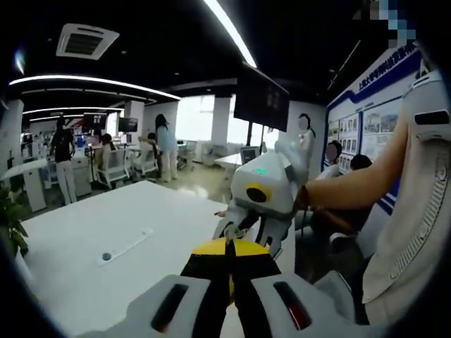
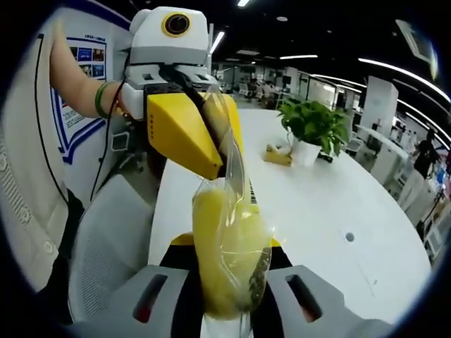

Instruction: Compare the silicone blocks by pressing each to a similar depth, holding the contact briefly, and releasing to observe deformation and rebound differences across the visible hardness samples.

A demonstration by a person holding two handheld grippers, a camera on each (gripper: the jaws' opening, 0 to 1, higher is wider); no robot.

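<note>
In the right gripper view, a clear plastic bag (image 2: 229, 246) holding a yellow silicone block (image 2: 211, 253) sits nearest, pinched at its bottom between the right gripper (image 2: 227, 296) jaws. Its top is clamped by the left gripper (image 2: 211, 151), above. The white table (image 2: 331, 218) stretches to the right, carrying a potted plant (image 2: 310, 134).

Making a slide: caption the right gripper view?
Both grippers' jaws pinch a clear bag holding a yellow block above a white table.

A potted plant (image 2: 314, 130) stands on the white table (image 2: 338, 204) (office behind).
</note>
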